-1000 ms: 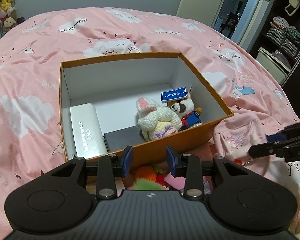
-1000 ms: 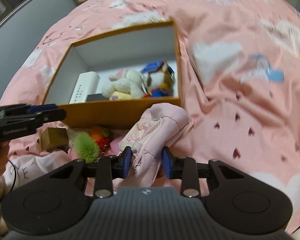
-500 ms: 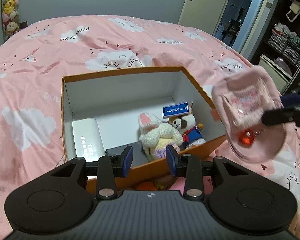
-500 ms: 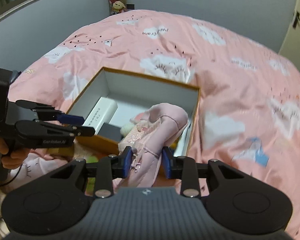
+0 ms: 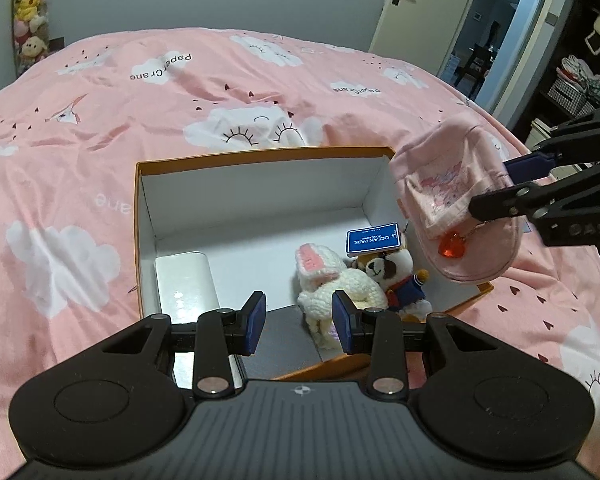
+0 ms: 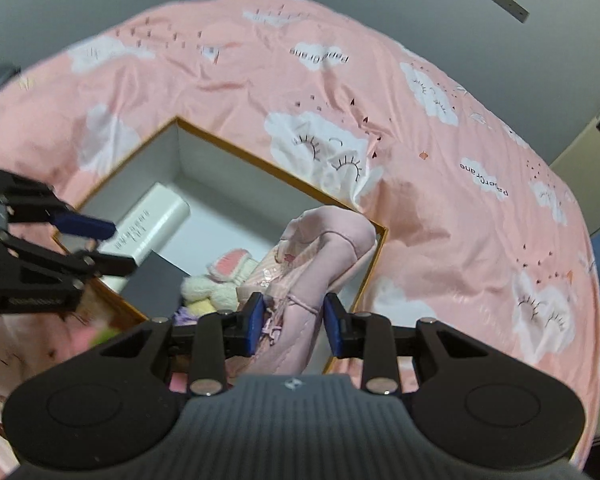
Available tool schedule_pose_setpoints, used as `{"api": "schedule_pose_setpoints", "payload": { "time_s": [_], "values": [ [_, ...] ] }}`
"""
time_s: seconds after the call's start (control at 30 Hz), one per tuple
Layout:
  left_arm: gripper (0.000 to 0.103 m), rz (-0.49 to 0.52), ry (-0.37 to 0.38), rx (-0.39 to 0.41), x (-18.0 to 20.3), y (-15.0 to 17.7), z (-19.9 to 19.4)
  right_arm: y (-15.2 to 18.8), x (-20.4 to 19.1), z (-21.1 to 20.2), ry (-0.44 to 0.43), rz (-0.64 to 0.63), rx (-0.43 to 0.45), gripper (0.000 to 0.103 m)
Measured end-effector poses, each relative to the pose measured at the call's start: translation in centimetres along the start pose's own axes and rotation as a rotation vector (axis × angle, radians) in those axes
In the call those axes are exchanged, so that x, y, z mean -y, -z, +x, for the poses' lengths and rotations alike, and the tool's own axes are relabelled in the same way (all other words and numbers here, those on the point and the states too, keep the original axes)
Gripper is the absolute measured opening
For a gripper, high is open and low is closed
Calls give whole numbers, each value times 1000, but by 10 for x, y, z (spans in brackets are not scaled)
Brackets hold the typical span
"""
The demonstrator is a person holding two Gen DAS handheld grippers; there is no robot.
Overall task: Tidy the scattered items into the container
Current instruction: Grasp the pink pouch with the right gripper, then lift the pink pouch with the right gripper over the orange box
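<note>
The right hand-held gripper (image 6: 293, 322) is clamped on a pink pouch (image 6: 316, 264), its blue pads pressing the quilted fabric from both sides, and holds it in the air above the right end of the orange box (image 5: 260, 154). In the left wrist view the pink pouch (image 5: 456, 204) hangs over the box's right wall, with a small red charm (image 5: 451, 246) dangling from its front. The left hand-held gripper (image 5: 299, 322) sits at the near edge of the box with its fingers apart and nothing between them. Inside the white-lined box lie a white case (image 5: 186, 290) along the left wall, a dark flat box (image 5: 284, 340) at the near side, a white crochet bunny (image 5: 332, 284) with pink ears, and a small plush dog (image 5: 396, 276) in a blue outfit beside it, a blue card (image 5: 373, 239) resting on the dog's head. The box rests on a bed (image 5: 100, 120) covered by pink bedding printed with white clouds. Stuffed toys (image 5: 28, 8) hang at the far wall, and a door (image 5: 420, 4) stands open on the right.
</note>
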State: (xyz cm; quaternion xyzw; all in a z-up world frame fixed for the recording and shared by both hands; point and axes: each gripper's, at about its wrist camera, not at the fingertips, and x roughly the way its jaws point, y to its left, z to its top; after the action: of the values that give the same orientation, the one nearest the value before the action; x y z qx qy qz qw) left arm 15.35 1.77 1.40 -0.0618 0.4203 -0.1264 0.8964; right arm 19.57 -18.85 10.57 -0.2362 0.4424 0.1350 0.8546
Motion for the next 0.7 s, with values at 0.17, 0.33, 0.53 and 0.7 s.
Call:
{"api": "schedule_pose_setpoints", "payload": {
  "time_s": [0.17,0.33,0.53,0.7],
  "values": [
    [41,-3,12,-4,-4,0,2,-9,-9,26,74,-107,-102,35],
    [41,12,46,1,-6,-8,6,-15,-13,41,146,-193,-166,35],
    [41,157,123,-32,9,-34,27,-22,-9,45,142,-236,-211,35],
    [41,323,176,-58,28,-48,55,-24,6,54,60,-148,-279,35]
  ]
}}
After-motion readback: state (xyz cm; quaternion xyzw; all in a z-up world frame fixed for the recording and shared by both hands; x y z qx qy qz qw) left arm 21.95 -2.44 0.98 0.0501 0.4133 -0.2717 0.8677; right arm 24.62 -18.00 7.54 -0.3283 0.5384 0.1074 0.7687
